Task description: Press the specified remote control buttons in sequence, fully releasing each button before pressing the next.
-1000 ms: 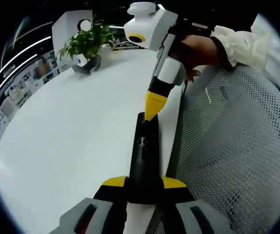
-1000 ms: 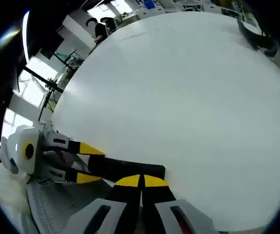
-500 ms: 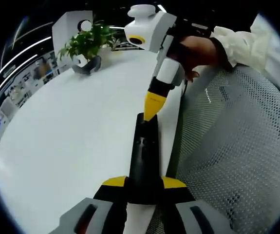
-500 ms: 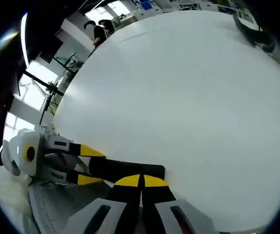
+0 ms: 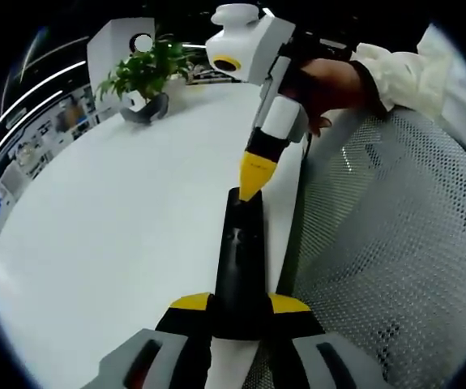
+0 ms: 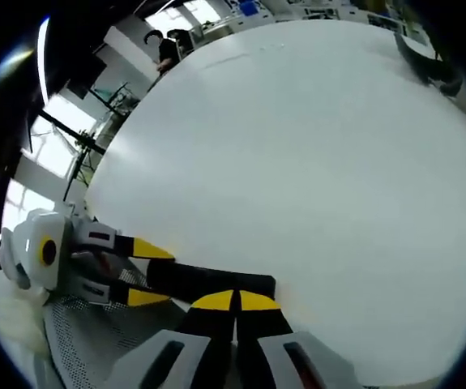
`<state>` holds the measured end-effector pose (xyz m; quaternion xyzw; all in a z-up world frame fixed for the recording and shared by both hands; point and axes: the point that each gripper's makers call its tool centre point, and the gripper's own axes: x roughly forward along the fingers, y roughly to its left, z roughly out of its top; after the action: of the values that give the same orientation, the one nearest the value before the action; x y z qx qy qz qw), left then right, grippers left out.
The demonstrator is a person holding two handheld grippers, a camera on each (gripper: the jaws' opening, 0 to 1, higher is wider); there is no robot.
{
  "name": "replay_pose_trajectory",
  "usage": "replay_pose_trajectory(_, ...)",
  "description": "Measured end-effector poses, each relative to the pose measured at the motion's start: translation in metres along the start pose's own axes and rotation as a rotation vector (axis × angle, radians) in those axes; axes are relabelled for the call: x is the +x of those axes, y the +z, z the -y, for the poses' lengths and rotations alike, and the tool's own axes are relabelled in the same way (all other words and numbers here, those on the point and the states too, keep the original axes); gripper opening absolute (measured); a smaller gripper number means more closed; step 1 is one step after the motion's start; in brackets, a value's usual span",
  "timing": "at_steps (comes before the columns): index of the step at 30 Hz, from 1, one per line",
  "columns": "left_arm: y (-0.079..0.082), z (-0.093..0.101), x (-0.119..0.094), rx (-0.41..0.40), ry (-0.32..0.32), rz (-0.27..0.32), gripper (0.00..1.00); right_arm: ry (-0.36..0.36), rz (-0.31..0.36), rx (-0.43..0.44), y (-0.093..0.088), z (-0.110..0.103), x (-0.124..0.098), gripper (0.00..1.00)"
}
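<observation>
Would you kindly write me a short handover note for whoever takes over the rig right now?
Left gripper: shut on the remote, holding its near end at the table edge.
Right gripper: fingers closed, tip on the remote's far end; the button under it is hidden.
Done: cannot tell how many presses are made.
Left: lift off fully, then press the next button. A plant stands at the far side.

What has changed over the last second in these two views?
The right gripper rose slightly off the remote's far end half a second ago and is back down on it now. The left gripper stays clamped on the remote at the table edge; the plant is unmoved.
</observation>
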<state>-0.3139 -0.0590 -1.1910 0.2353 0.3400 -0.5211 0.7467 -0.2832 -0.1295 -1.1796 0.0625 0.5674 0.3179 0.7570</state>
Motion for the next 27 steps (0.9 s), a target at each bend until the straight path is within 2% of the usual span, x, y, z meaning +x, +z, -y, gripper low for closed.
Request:
replay_pose_trajectory(3, 0.0002, 0.0001, 0.0000, -0.001, 0.001, 0.001, 0.24, 0.008, 0.019, -0.042, 0.0033, -0.0070, -0.0003, 0.00)
replay_pose_trajectory(5, 0.0002, 0.0001, -0.0001, -0.001, 0.001, 0.001, 0.24, 0.009, 0.014, -0.048, 0.0022, -0.0078, 0.0016, 0.00)
replay_pose_trajectory(7, 0.0002, 0.0001, -0.0001, -0.001, 0.001, 0.001, 0.24, 0.002, -0.028, -0.059, -0.0049, -0.0057, 0.0057, 0.00)
replay_pose_trajectory(9, 0.0002, 0.0001, -0.0001, -0.001, 0.001, 0.001, 0.24, 0.003, -0.013, -0.066, -0.0023, -0.0065, 0.0033, 0.00)
replay_pose_trajectory(13, 0.0002, 0.0001, 0.0000, -0.003, 0.002, 0.002, 0.24, 0.015, -0.009, -0.035, -0.0021, -0.0040, 0.0034, 0.00)
replay_pose_trajectory(27, 0.0007, -0.0003, 0.0003, -0.002, 0.001, 0.009, 0.24, 0.026, -0.007, -0.016, -0.0021, -0.0042, 0.0046, 0.00)
